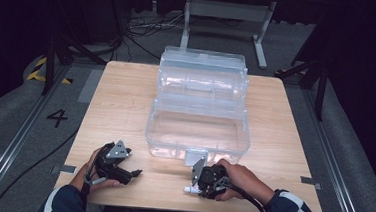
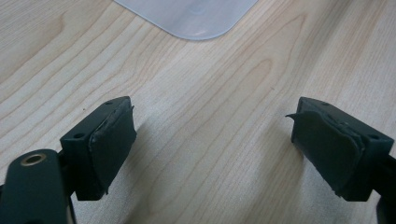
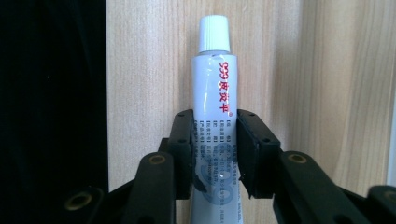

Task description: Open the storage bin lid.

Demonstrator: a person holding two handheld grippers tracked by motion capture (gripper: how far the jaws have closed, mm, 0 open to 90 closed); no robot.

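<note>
Progress at this moment stood at the pick-up stage, as we judged it: we had the right gripper point(image 3: 215, 144) closed on the tube point(image 3: 214, 107), with both pads pressed against its flanks a little below the printed lettering. The tube, pale with red characters and a white cap point(image 3: 214, 32), pointed away from the jaws over the wooden table point(image 3: 280, 70), close to the table's near edge, where the dark floor showed beside it. In the high view we saw the same right gripper point(image 1: 196, 184) held in the person's right hand point(image 1: 238, 178), turned toward the left, with the white cap projecting from it just in front of the clear plastic box point(image 1: 197, 132). That box stood open in the middle of the table, its lower compartment appearing empty and its upper tiers swung back toward the far side. We kept the left gripper point(image 2: 212, 140) resting on the table well to the left of the box, its jaws spread wide with bare wood between them and nothing held; a rounded corner of the box showed farther off in its own view. We judged the grasp done. What remained, in our estimate, was to lift the tube, carry it over the front wall of the box and release it inside.
</note>
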